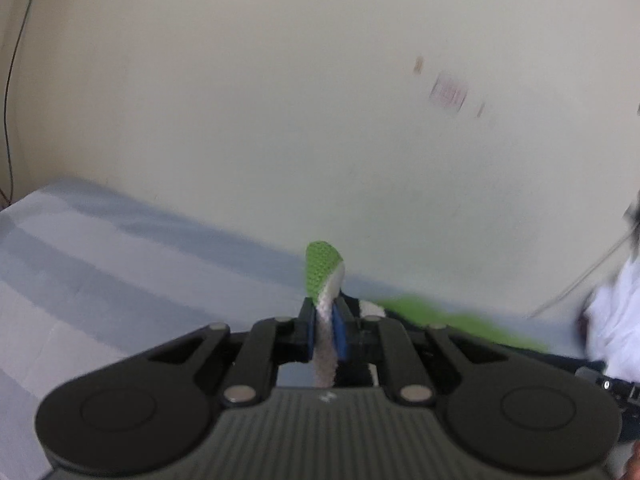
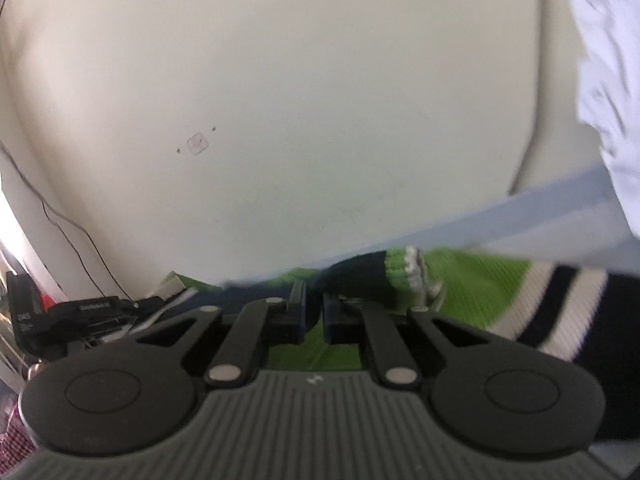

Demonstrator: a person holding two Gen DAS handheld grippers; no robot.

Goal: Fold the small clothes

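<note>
Garment: green, white and navy striped knit garment [image 2: 500, 280], small and ribbed, lying on the pale blue striped bed sheet [image 1: 80, 264] just ahead of both tools.
Left tool [image 1: 325, 330]: clamped on a green mesh and white fabric edge [image 1: 323, 268], which stands up between its blue pads.
Right tool [image 2: 314, 312]: jaws nearly together over the knit; whether cloth is pinched between them cannot be told.
Sleeve cuff [image 2: 404, 276]: bunched just beyond the right tool, striped green and white.
Step, judged: carrying an edge across for a fold.
Advice: keep the pinch firm, move both tools level, lay the edge flat before letting go.
Risk: blurred cloth suggests speed; a slack edge may crease.
</note>
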